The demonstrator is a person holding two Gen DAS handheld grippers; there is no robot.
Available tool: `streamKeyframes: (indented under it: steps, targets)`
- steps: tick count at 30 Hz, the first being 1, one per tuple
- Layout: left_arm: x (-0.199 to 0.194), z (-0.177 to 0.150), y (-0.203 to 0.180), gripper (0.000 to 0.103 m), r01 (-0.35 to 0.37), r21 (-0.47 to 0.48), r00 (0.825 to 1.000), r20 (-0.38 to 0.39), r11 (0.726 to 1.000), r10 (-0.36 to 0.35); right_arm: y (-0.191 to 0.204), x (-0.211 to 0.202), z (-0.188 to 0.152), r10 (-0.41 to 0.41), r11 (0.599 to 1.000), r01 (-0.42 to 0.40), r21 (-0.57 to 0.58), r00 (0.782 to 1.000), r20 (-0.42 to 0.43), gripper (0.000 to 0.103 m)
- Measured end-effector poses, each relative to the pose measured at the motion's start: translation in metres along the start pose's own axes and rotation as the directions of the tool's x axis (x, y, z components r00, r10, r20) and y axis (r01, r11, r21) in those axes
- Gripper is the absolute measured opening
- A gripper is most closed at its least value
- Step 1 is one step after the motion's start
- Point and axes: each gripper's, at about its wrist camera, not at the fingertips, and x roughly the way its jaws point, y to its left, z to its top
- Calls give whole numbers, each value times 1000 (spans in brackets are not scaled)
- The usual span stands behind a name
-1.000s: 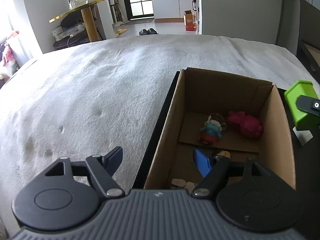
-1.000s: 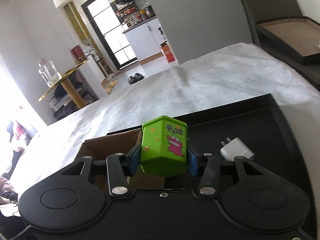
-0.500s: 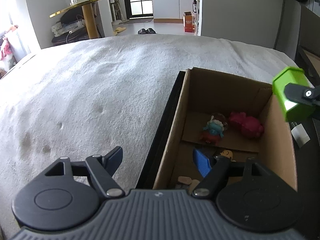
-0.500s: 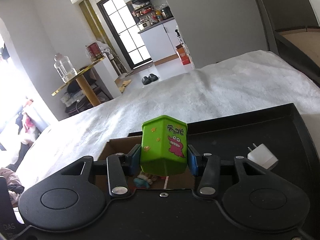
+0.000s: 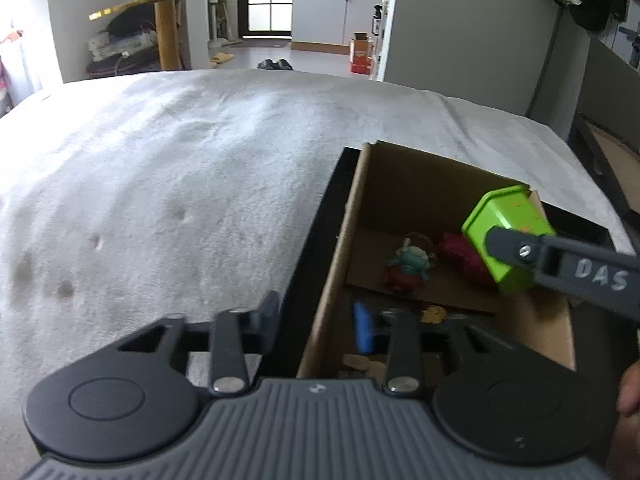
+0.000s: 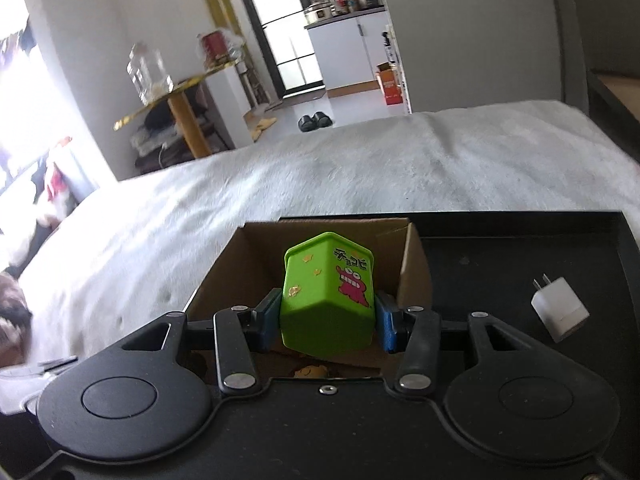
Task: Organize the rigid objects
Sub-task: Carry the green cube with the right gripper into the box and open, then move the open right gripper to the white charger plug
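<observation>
My right gripper (image 6: pixel 326 322) is shut on a green hexagonal box (image 6: pixel 328 300) with a red cartoon figure, held above the open cardboard box (image 6: pixel 416 268). In the left wrist view the green box (image 5: pixel 506 236) hangs over the cardboard box's (image 5: pixel 340 248) right side. Inside lie a blue-and-red figurine (image 5: pixel 408 266), a pink toy (image 5: pixel 460 256) and a small yellow toy (image 5: pixel 434 314). My left gripper (image 5: pixel 316 322) is open and empty, straddling the box's near left wall.
The cardboard box stands on a black tray (image 6: pixel 520 248) on a white fuzzy cover (image 5: pixel 160 184). A white plug adapter (image 6: pixel 560 314) lies on the tray right of the box. A person's hand shows at the left wrist view's right edge (image 5: pixel 630 392).
My right gripper has carried the green box leftward, from beside the cardboard box to over its opening. My left gripper's fingers have moved closer together, still open.
</observation>
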Motion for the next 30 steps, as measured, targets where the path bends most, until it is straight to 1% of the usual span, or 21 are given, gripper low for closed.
streamKeyframes:
  steps: [2,4,5,8,10,11,14,16,18,20,23,27,30]
  targets:
    - [-1,0,0,19,7,4,1000,5,1000,-7,2,3,-2,-12,1000,12,-2,1000,-13,47]
    - [-1,-1,1,14,18,1,1000,6,1000,-18,4,4,-3,-34,999,34,-20,999,-14,47]
    - [-2,-2,1,13,22,-4,1000,7,1000,-22,6,4,-3,-38,999,38,-28,999,-13,47]
    - [-3,-1,0,12,22,-13,1000,9,1000,-22,9,6,-2,-36,999,35,-42,999,-15,47]
    - [-4,0,0,12,21,-15,1000,10,1000,-21,11,7,-1,-51,997,50,-50,999,-17,49]
    - [-4,0,-2,12,17,-12,1000,11,1000,-17,11,5,-1,-57,997,57,-52,998,-13,51]
    - [-4,1,-5,13,5,-8,1000,16,1000,-5,6,-2,1,-47,998,47,-38,999,3,53]
    - [-3,1,-6,13,-6,-4,1000,17,1000,6,1,-10,4,-39,999,40,-17,998,40,54]
    - [-2,2,-8,14,-20,0,1000,12,1000,20,-6,-20,5,-36,999,36,2,996,77,59]
    - [-3,3,-10,14,-33,2,999,11,999,33,-15,-24,8,-53,998,51,24,994,92,59]
    - [-5,6,-14,16,-49,20,999,16,999,49,-33,-26,9,-78,995,72,69,993,90,59]
    - [-7,6,-21,16,-66,42,998,18,997,65,-57,-27,5,-164,980,154,129,984,66,59]
    - [-7,6,-24,18,-77,43,997,23,996,76,-71,-27,-1,-181,971,170,168,982,51,59]
